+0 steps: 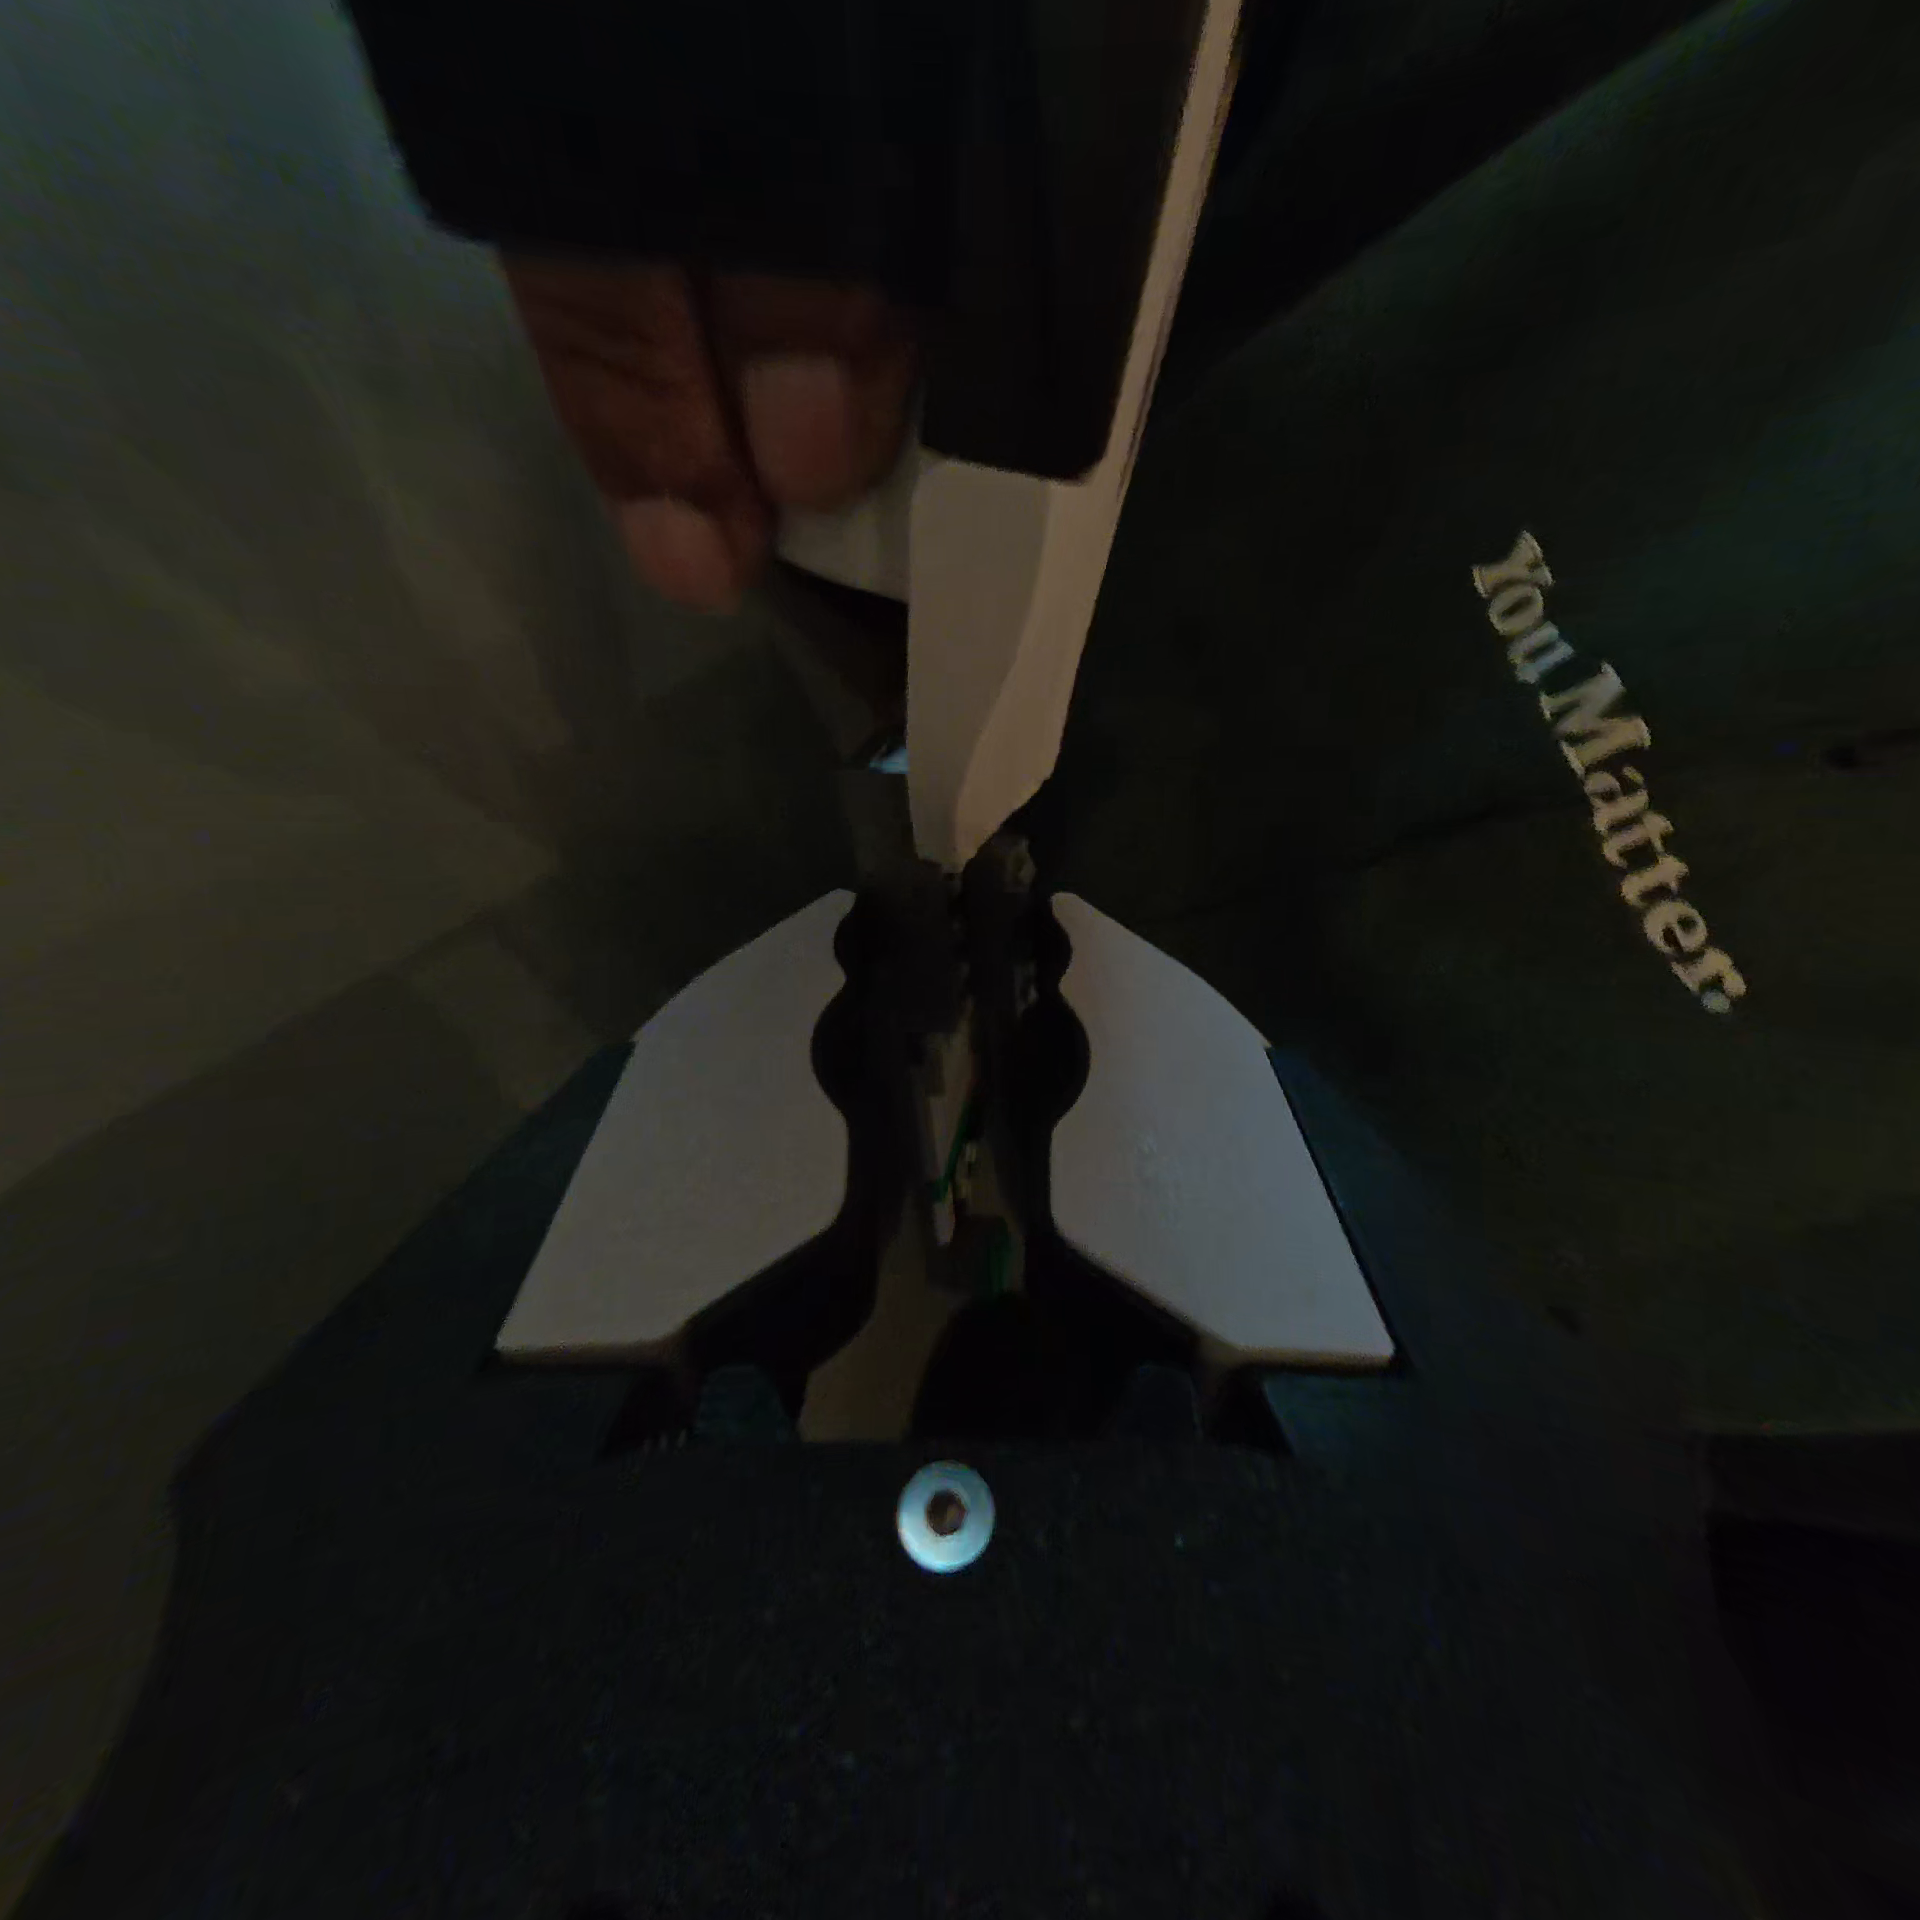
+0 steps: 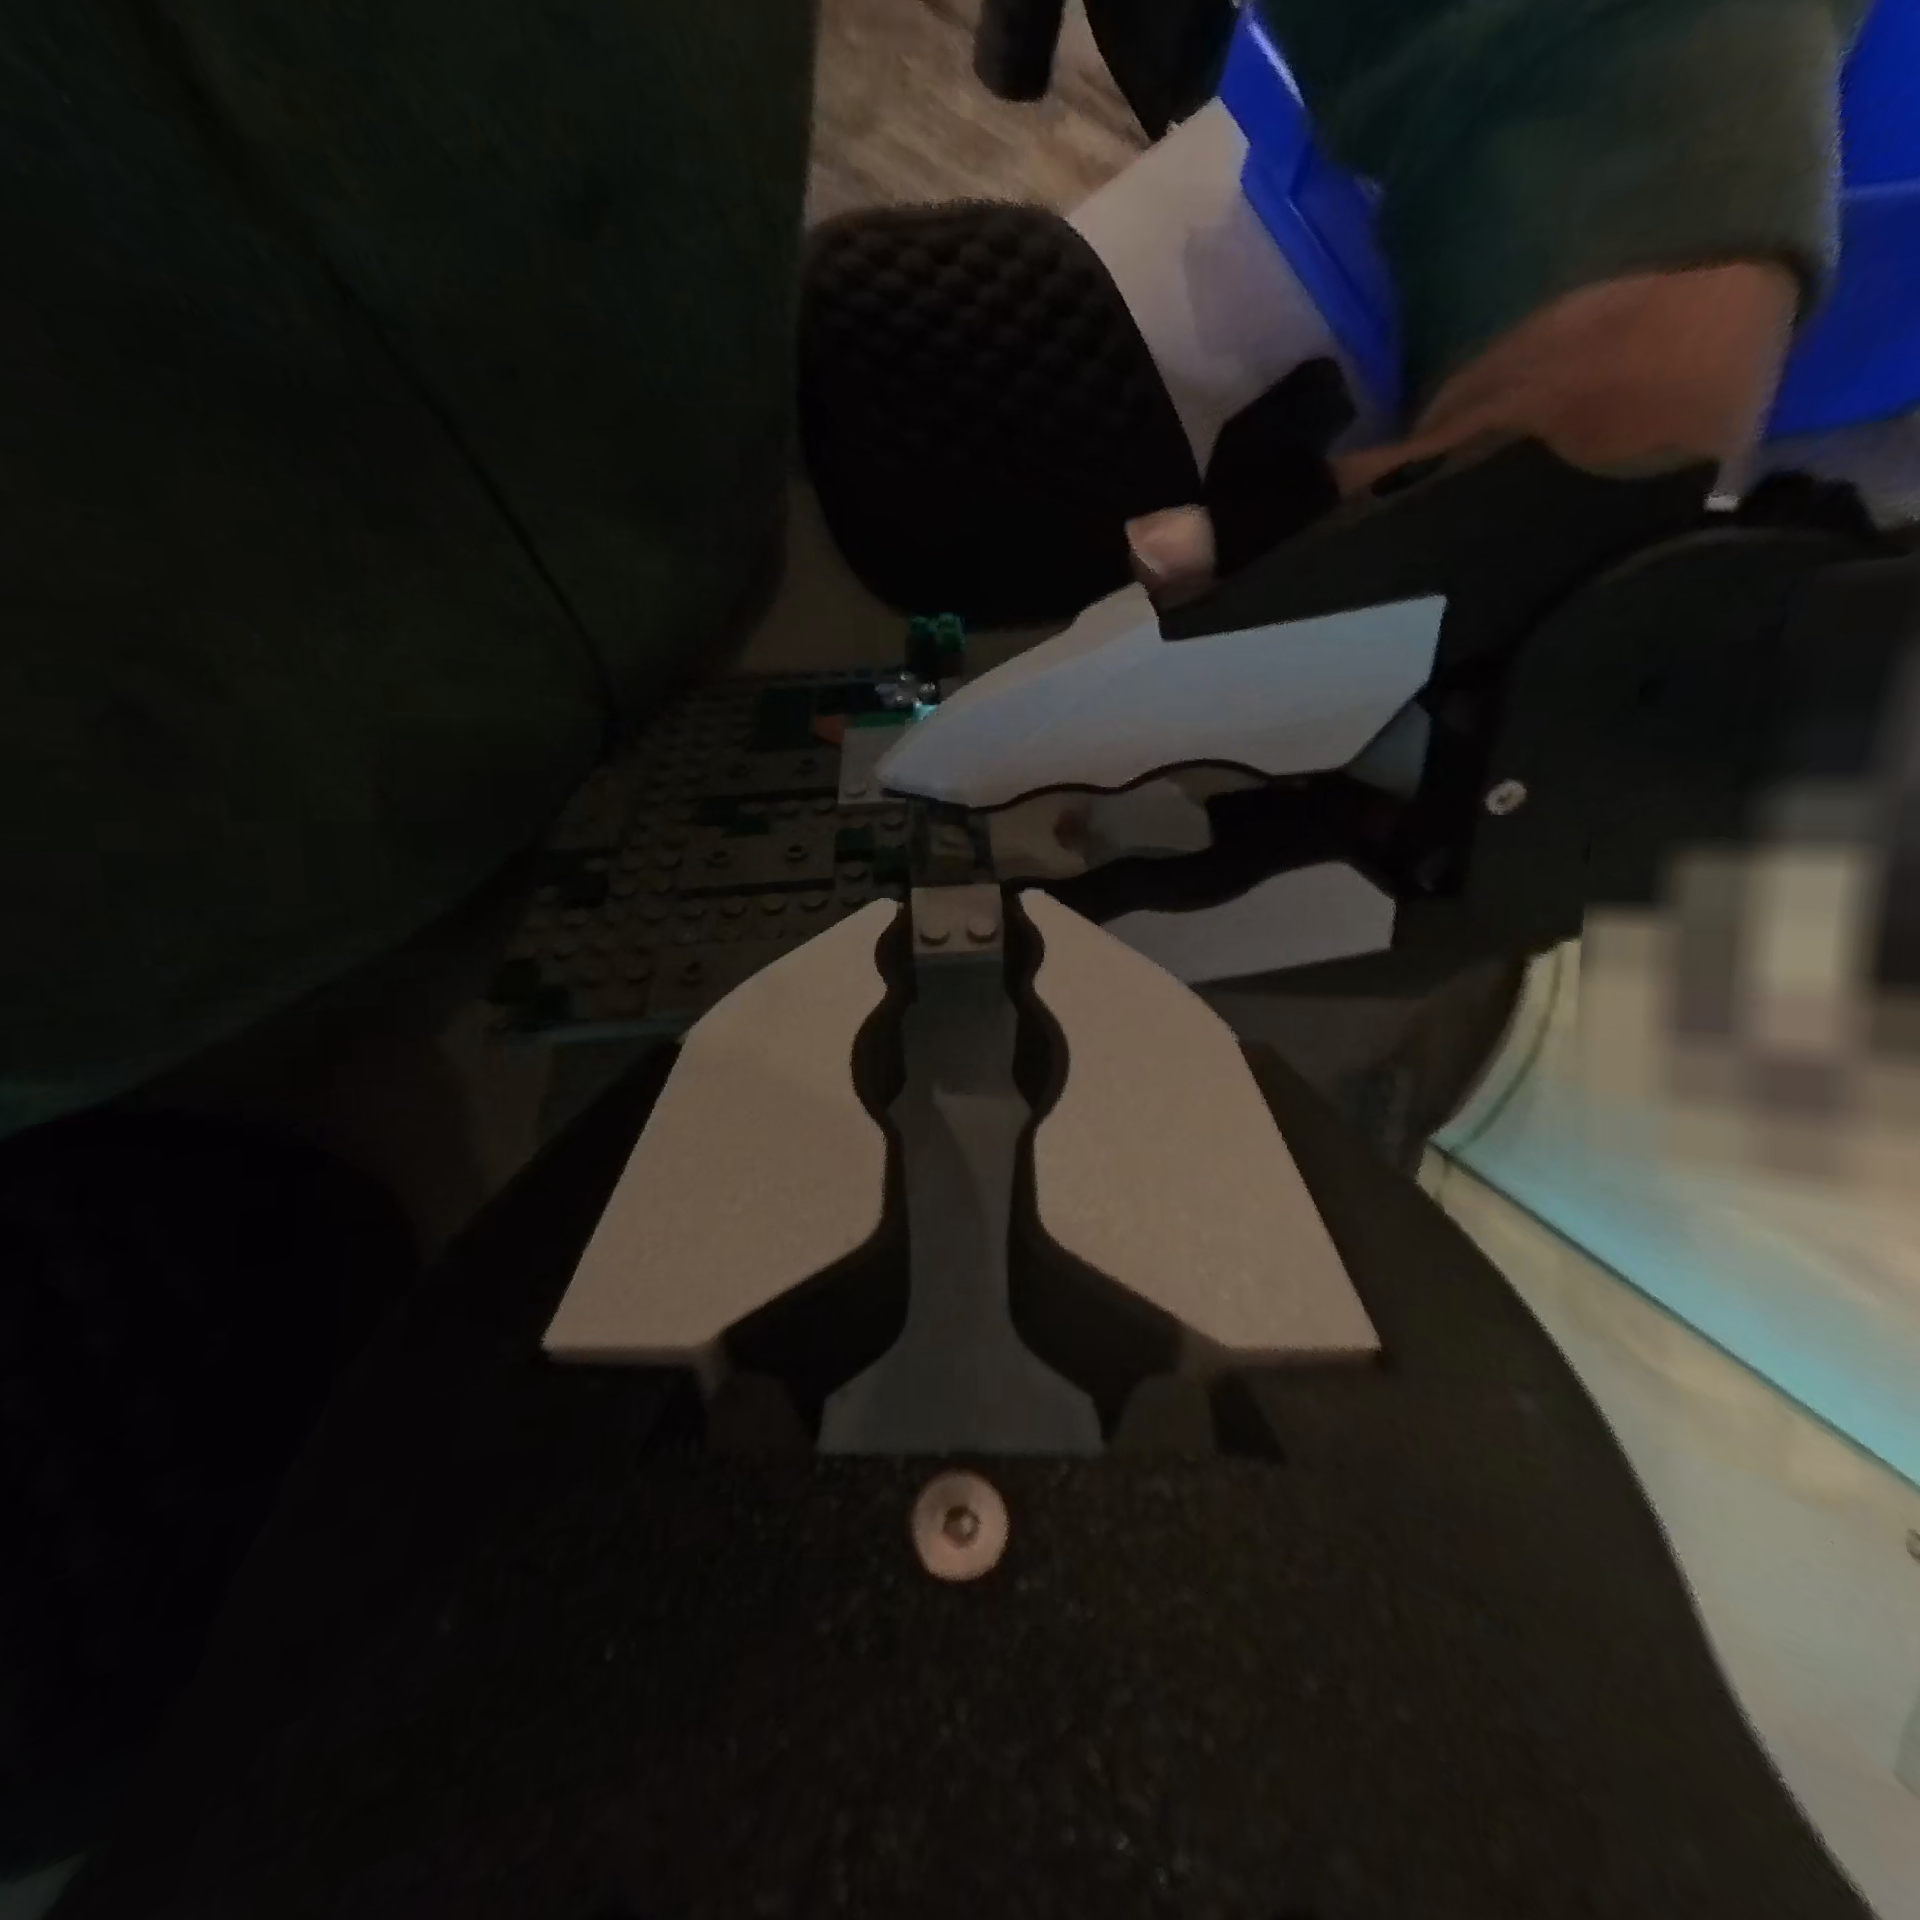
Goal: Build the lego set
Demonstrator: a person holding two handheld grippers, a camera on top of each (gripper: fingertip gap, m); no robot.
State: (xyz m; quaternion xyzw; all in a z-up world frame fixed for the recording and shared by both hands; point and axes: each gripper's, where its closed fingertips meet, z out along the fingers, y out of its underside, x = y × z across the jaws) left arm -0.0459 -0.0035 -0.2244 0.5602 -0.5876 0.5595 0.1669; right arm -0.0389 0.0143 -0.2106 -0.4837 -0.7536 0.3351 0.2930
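Your dark green garment (image 2: 343,468) fills the left of the right wrist view and most of the left wrist view, which is dim throughout. A blue container (image 2: 1320,208) sits at the upper right of the right wrist view; its contents cannot be seen from here.

The lego baseplate (image 2: 686,831), dark and studded, lies at centre left of that view, with small green and grey pieces fixed at its far edge. Your right gripper (image 2: 958,914) has its jaws drawn narrow onto a grey lego plate (image 2: 956,930) at the tips, the plate sitting at the near edge of the baseplate.

Your left gripper (image 2: 940,795) enters from the right of that view, lying on its side, with its tips just beyond the right gripper's tips, over the baseplate. In its own view the left gripper (image 1: 951,894) shows jaws nearly together on a small dark piece (image 1: 971,1174) with green in it; what the piece is cannot be made out. The white finger (image 1: 997,665) of the right gripper meets its tips from above
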